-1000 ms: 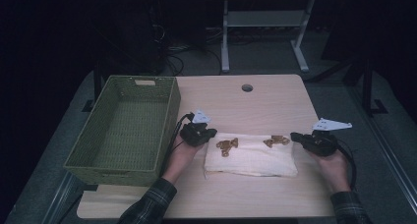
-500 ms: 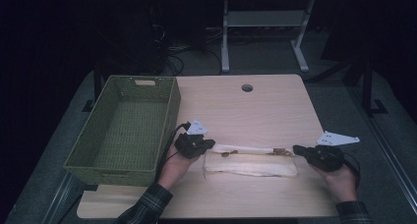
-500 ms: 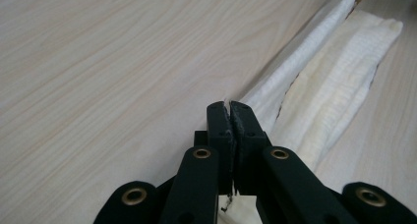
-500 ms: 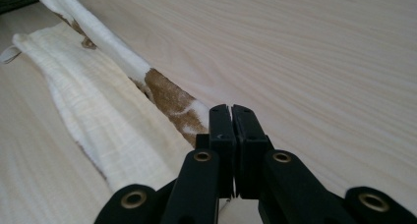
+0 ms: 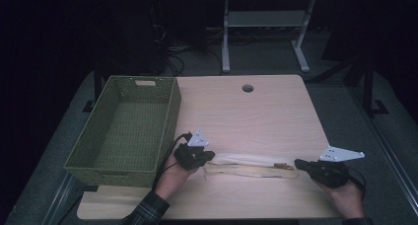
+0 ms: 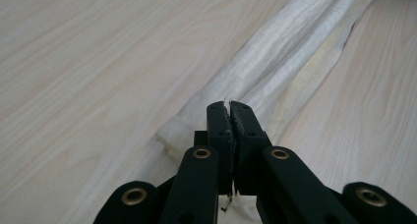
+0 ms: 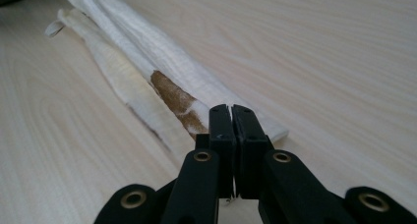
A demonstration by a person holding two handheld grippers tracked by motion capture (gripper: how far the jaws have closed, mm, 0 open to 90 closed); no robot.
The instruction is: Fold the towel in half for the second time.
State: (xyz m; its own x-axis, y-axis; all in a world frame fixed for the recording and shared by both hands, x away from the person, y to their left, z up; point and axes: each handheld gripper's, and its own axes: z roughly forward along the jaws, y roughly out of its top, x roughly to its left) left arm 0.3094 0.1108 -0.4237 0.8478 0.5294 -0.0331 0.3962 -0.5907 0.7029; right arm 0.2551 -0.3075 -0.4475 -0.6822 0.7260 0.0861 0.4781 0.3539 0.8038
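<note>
On the table [image 5: 276, 111] — towel [image 5: 251, 166] (pinched taut)

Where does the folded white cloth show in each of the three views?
High view: the white cloth lies as a narrow band near the table's front edge, stretched between the left gripper and right gripper.
Left gripper view: it runs from the shut jaws up to the top right.
Right gripper view: it runs from the jaws to the top left.
Shared landmark: the cloth's brown patch.

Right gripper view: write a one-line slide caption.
Right gripper shut on a folded white cloth with a brown patch, on the table.
</note>
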